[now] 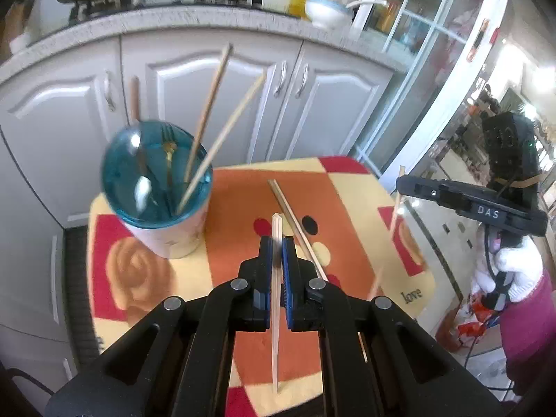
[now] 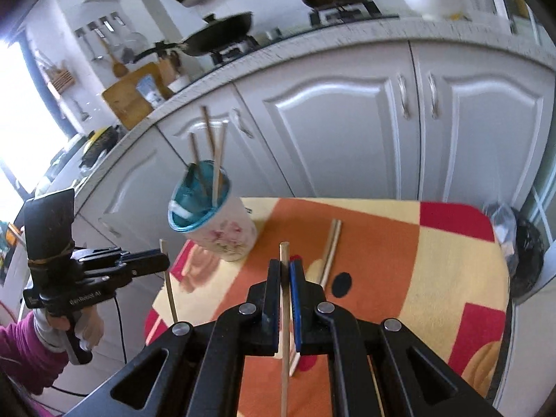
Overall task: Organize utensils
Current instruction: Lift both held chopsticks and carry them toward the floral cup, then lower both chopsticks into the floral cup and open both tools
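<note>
Left wrist view alone shows my fork (image 1: 169, 146) inside the blue-lined cup (image 1: 158, 187) at ten o'clock. Left gripper (image 1: 277, 243) clamps one chopstick (image 1: 276, 299); right gripper (image 2: 285, 267) clamps another (image 2: 284, 330), cup at eleven o'clock.

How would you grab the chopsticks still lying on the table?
Grip the pair of chopsticks near the middle, coming from above with the fingers straddling them across their width. They lie flat and side by side on the tablecloth, long and thin, so a pinch across the narrow way could catch both.
</note>
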`<state>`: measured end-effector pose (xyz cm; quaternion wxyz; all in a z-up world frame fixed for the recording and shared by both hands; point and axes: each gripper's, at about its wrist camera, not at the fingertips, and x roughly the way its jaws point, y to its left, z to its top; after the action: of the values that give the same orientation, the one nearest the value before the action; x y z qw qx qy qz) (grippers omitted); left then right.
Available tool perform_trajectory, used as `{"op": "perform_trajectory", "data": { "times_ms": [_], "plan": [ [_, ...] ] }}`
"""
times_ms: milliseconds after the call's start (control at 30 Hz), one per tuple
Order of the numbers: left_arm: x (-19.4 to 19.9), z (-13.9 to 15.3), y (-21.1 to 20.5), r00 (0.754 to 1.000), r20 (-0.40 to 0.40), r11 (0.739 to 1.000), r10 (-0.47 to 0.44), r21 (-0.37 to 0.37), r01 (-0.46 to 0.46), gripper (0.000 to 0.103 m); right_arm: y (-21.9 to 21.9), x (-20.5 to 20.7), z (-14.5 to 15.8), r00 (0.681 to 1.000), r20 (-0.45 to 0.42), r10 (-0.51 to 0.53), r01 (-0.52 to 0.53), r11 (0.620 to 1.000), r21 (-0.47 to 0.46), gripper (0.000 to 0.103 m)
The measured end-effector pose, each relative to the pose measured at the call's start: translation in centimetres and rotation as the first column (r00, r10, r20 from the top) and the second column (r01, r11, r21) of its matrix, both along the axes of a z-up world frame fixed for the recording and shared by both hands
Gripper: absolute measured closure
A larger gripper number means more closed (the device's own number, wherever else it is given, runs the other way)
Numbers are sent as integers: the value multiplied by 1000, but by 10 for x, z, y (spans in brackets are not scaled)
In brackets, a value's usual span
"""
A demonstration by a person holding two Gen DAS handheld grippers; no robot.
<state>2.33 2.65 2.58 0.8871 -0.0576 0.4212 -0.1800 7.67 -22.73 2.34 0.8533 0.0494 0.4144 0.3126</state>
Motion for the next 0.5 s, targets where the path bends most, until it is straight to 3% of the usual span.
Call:
{"op": "perform_trajectory", "data": {
  "times_ms": [333, 500],
  "plan": [
    [-24, 77, 43, 991, 121, 998, 51, -53, -45, 99, 25, -17, 61, 992, 110, 65, -70, 997, 35, 98],
    [-16, 136, 66, 958, 259, 992, 120, -67, -106, 99, 45, -9, 105, 978, 180, 101, -112, 992, 52, 98]
  ]
}}
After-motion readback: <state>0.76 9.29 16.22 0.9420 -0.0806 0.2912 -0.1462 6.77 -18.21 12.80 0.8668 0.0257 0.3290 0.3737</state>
